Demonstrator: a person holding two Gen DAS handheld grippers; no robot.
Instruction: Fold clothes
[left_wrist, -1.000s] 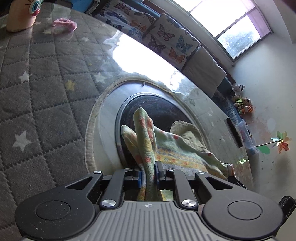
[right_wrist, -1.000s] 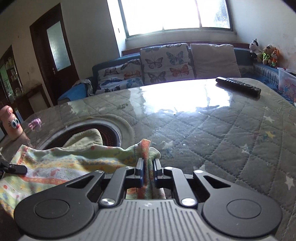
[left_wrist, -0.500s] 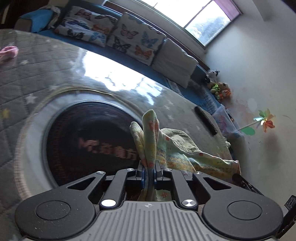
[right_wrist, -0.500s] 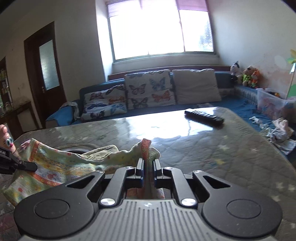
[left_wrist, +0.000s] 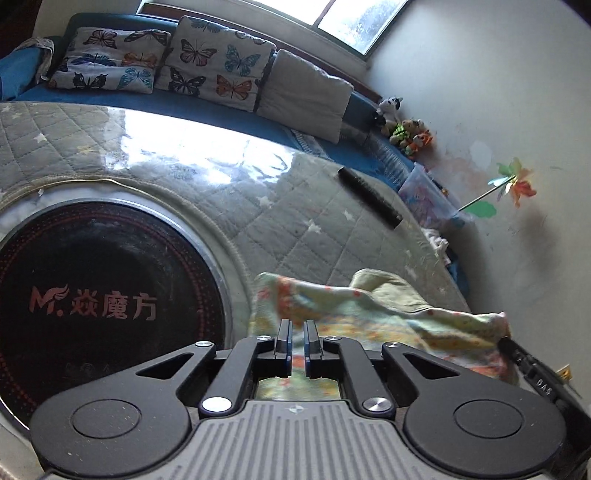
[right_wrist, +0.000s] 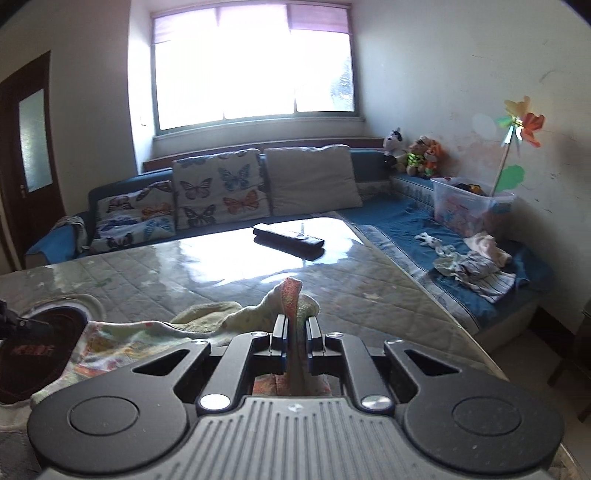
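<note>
A small pale green patterned garment (left_wrist: 373, 314) with orange and yellow print hangs stretched between my two grippers over the quilted grey table (left_wrist: 258, 206). My left gripper (left_wrist: 297, 326) has its fingers close together; the cloth edge lies just ahead of and under them, and whether it is pinched is unclear. My right gripper (right_wrist: 295, 326) is shut on an orange-edged fold of the garment (right_wrist: 291, 295), which stands up between its fingers. The right gripper's tip shows at the right edge of the left wrist view (left_wrist: 517, 350), holding the far corner.
A round black cooktop (left_wrist: 96, 295) with red lettering is set into the table at left. A black remote (right_wrist: 288, 242) lies at the far side. A blue sofa with butterfly cushions (right_wrist: 218, 192) stands behind. Loose clothes (right_wrist: 472, 266) and a clear box (right_wrist: 465, 206) are on the right sofa.
Both grippers rose and swung right, carrying the garment off the cooktop. In the left wrist view the upright fold between the fingers has dropped lower and spread out flatter.
</note>
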